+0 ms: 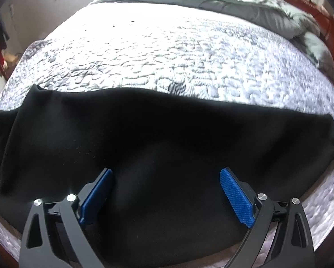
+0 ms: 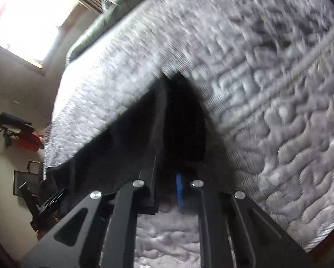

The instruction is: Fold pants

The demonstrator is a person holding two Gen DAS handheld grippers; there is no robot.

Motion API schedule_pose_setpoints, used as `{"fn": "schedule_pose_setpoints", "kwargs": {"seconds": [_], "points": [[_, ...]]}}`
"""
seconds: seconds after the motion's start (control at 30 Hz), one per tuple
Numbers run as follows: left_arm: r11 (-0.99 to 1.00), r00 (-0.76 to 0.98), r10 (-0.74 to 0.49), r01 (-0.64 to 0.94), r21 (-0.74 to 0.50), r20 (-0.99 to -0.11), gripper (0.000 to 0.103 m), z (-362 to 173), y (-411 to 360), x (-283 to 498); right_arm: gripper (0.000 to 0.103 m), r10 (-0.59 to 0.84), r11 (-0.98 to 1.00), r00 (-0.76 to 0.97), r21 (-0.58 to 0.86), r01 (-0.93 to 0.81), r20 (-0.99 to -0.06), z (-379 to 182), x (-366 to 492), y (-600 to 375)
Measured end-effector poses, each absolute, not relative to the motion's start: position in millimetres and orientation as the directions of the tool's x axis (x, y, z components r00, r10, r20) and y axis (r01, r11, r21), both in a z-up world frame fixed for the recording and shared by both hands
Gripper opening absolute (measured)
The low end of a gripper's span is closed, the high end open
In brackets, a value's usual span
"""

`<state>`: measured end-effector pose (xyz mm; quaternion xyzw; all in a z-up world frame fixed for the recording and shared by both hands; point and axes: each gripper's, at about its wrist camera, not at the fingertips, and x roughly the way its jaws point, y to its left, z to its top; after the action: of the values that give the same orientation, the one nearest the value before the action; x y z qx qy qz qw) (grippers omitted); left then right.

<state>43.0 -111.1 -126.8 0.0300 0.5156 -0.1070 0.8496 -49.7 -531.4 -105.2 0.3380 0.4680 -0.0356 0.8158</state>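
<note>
1. Your right gripper (image 2: pixel 167 192) had clamped its black fingers with blue textured pads on one end of the black fabric pants (image 1: pixel 144 147); cloth filled the gap in the lower centre of the right wrist view.
2. Your left gripper (image 1: pixel 167 194) hovered over the pants with its blue pads (image 1: pixel 236 198) spread wide, gripping nothing.
3. The pants lay stretched across the lower half of the left view, on the white quilted bedspread (image 1: pixel 144 51).
4. To fold well, you likely needed the left gripper to pinch an edge too, then to carry both ends over evenly, keeping the cloth taut.
</note>
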Motion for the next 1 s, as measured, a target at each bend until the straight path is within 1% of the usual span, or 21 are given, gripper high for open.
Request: {"fn": "schedule_pose_setpoints", "kwargs": {"seconds": [0.1, 0.17, 0.2, 0.27, 0.3, 0.33, 0.37, 0.4, 0.43, 0.5, 0.53, 0.57, 0.63, 0.7, 0.77, 0.87, 0.93, 0.97, 1.0], "points": [[0.979, 0.442, -0.144, 0.195, -0.062, -0.885, 0.096, -130.7, -112.3, 43.7, 0.009, 0.219, 0.788, 0.548, 0.478, 0.388, -0.807, -99.9, -51.4, -530.6], [0.979, 0.444, -0.114, 0.203, -0.024, -0.889, 0.096, -137.2, -116.5, 43.7, 0.009, 0.197, 0.802, 0.476, 0.419, 0.425, -0.857, -119.1, -44.9, -528.5], [0.976, 0.451, -0.097, 0.216, 0.003, -0.887, 0.097, -138.6, -119.3, 42.2, 0.01, 0.192, 0.803, 0.457, 0.407, 0.436, -0.868, -127.0, -43.4, -527.8], [0.974, 0.455, -0.092, 0.227, 0.015, -0.886, 0.097, -136.5, -120.7, 40.3, 0.012, 0.196, 0.789, 0.472, 0.424, 0.445, -0.86, -127.2, -44.7, -526.0], [0.975, 0.446, -0.107, 0.222, -0.006, -0.888, 0.097, -133.7, -118.6, 39.1, 0.014, 0.197, 0.787, 0.475, 0.427, 0.446, -0.858, -125.2, -45.7, -525.3], [0.976, 0.44, -0.122, 0.214, -0.028, -0.889, 0.097, -131.3, -116.5, 38.0, 0.021, 0.195, 0.787, 0.474, 0.426, 0.447, -0.858, -121.1, -48.1, -524.1], [0.977, 0.435, -0.136, 0.207, -0.048, -0.89, 0.097, -128.9, -114.8, 36.6, 0.025, 0.185, 0.792, 0.464, 0.411, 0.452, -0.866, -117.5, -51.5, -523.4], [0.978, 0.43, -0.149, 0.199, -0.068, -0.89, 0.097, -125.9, -114.0, 34.5, 0.034, 0.18, 0.796, 0.459, 0.403, 0.452, -0.87, -114.6, -56.7, -528.4], [0.978, 0.428, -0.156, 0.195, -0.077, -0.89, 0.097, -124.3, -114.2, 32.9, 0.037, 0.172, 0.801, 0.462, 0.396, 0.449, -0.87, -111.2, -58.5, -527.8], [0.977, 0.429, -0.163, 0.194, -0.086, -0.888, 0.097, -122.1, -118.4, 27.7, 0.039, 0.172, 0.799, 0.464, 0.399, 0.451, -0.869, -106.8, -62.3, -529.0], [0.977, 0.429, -0.162, 0.196, -0.083, -0.889, 0.097, -121.9, -121.6, 26.3, 0.046, 0.175, 0.797, 0.457, 0.398, 0.454, -0.872, -107.3, -63.6, -528.4], [0.977, 0.431, -0.157, 0.197, -0.077, -0.889, 0.097, -122.1, -124.5, 24.4, 0.05, 0.176, 0.797, 0.454, 0.397, 0.455, -0.874, -109.1, -65.5, -529.6], [0.978, 0.437, -0.139, 0.199, -0.055, -0.888, 0.097, -123.8, -131.2, 21.0, 0.052, 0.172, 0.82, 0.427, 0.369, 0.437, -0.888, -112.0, -63.5, -519.7], [0.979, 0.436, -0.131, 0.198, -0.048, -0.891, 0.097, -125.7, -137.2, 17.1, 0.059, 0.162, 0.837, 0.404, 0.342, 0.427, -0.9, -113.6, -61.3, -511.2], [0.98, 0.426, -0.144, 0.186, -0.07, -0.893, 0.097, -127.5, -139.8, 14.6, 0.065, 0.167, 0.843, 0.394, 0.338, 0.418, -0.904, -115.8, -56.1, -504.8], [0.982, 0.419, -0.152, 0.17, -0.087, -0.895, 0.097, -129.8, -146.7, 12.2, 0.067, 0.162, 0.848, 0.393, 0.331, 0.414, -0.905, -120.9, -40.8, -500.8], [0.981, 0.427, -0.157, 0.173, -0.09, -0.891, 0.097, -129.8, -151.8, 11.1, 0.067, 0.172, 0.829, 0.417, 0.36, 0.428, -0.892, -124.4, -31.0, -507.8], [0.981, 0.425, -0.158, 0.173, -0.092, -0.891, 0.097, -129.8, -153.2, 11.7, 0.066, 0.185, 0.812, 0.434, 0.386, 0.437, -0.882, -125.8, -28.5, -511.7], [0.981, 0.423, -0.155, 0.169, -0.09, -0.893, 0.097, -130.1, -153.7, 12.4, 0.061, 0.196, 0.798, 0.452, 0.409, 0.442, -0.87, -125.9, -27.0, -515.3]]}}
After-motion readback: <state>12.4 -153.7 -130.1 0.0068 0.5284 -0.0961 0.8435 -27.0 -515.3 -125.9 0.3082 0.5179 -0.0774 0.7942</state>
